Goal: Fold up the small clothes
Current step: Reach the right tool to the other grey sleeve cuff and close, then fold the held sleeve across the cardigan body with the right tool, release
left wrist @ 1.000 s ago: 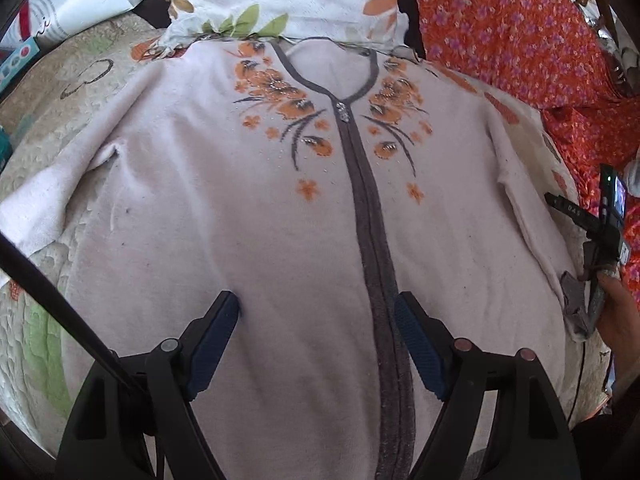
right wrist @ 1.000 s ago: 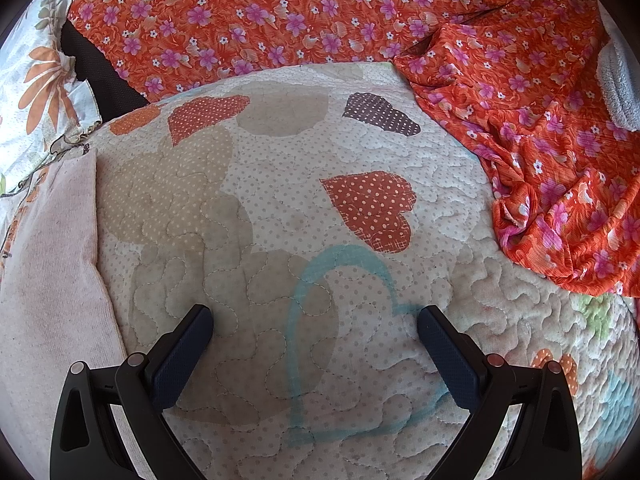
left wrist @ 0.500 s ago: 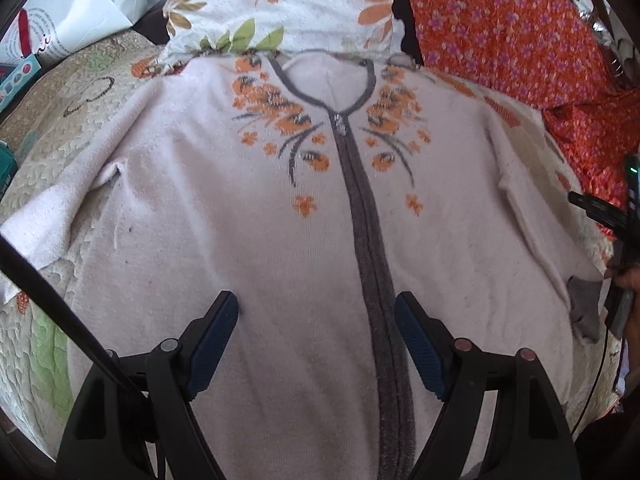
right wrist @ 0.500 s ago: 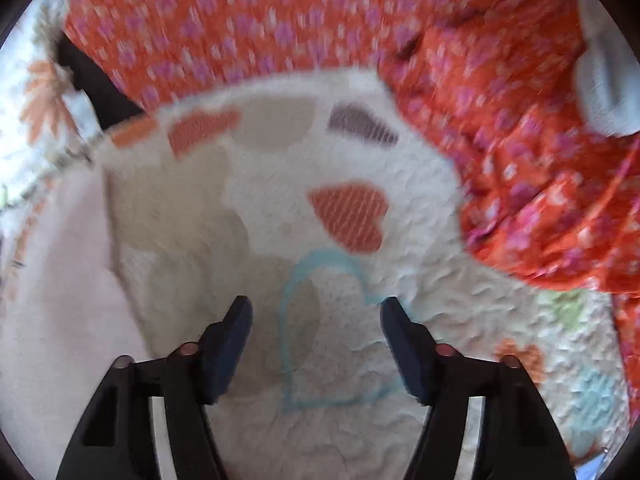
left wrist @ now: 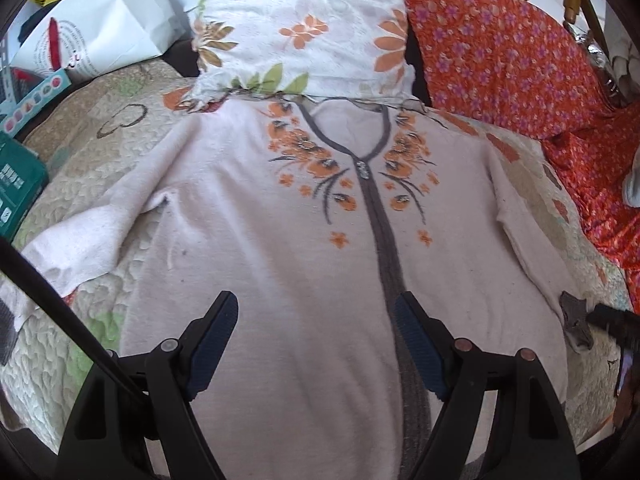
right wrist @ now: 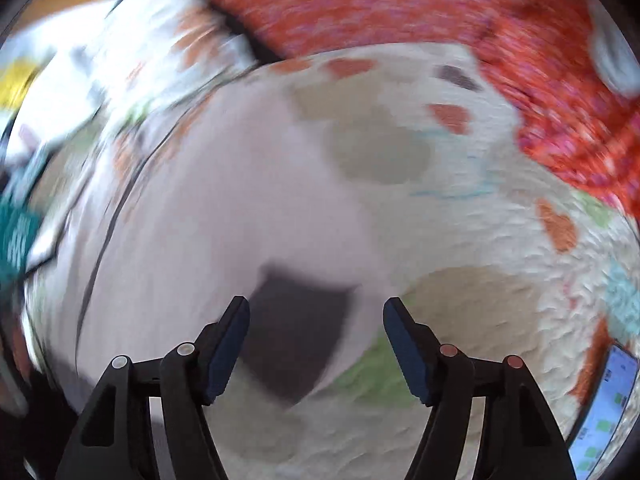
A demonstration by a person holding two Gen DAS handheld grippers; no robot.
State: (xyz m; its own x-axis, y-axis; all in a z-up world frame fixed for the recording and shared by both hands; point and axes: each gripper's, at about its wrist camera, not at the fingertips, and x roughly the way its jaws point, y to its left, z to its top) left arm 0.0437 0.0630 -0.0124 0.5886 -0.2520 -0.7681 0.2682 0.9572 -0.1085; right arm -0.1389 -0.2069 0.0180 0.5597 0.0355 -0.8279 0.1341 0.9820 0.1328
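A pale pink cardigan [left wrist: 280,220] with orange flowers and a grey zip band [left wrist: 384,248] lies flat, front up, on the quilt [left wrist: 80,152]. My left gripper [left wrist: 316,332] hovers open over its lower body, just left of the band, with nothing between the pads. The right sleeve ends in a grey cuff [left wrist: 574,316], where a dark fingertip [left wrist: 612,320] of the right gripper shows. In the blurred right wrist view, my right gripper [right wrist: 316,332] hangs over that cuff [right wrist: 296,328]. Its jaws are opening and do not press on it.
A floral pillow [left wrist: 304,28] lies beyond the collar, and orange flowered cloth [left wrist: 500,52] is heaped at the right. A white bag [left wrist: 100,24] and green box [left wrist: 16,188] sit at the left. A phone [right wrist: 608,400] lies on the quilt [right wrist: 480,300] at the right.
The right gripper swung left from bare quilt to over the sleeve's grey cuff, and its jaws stand narrower than a second ago. The left gripper drew back a little; more pillow shows.
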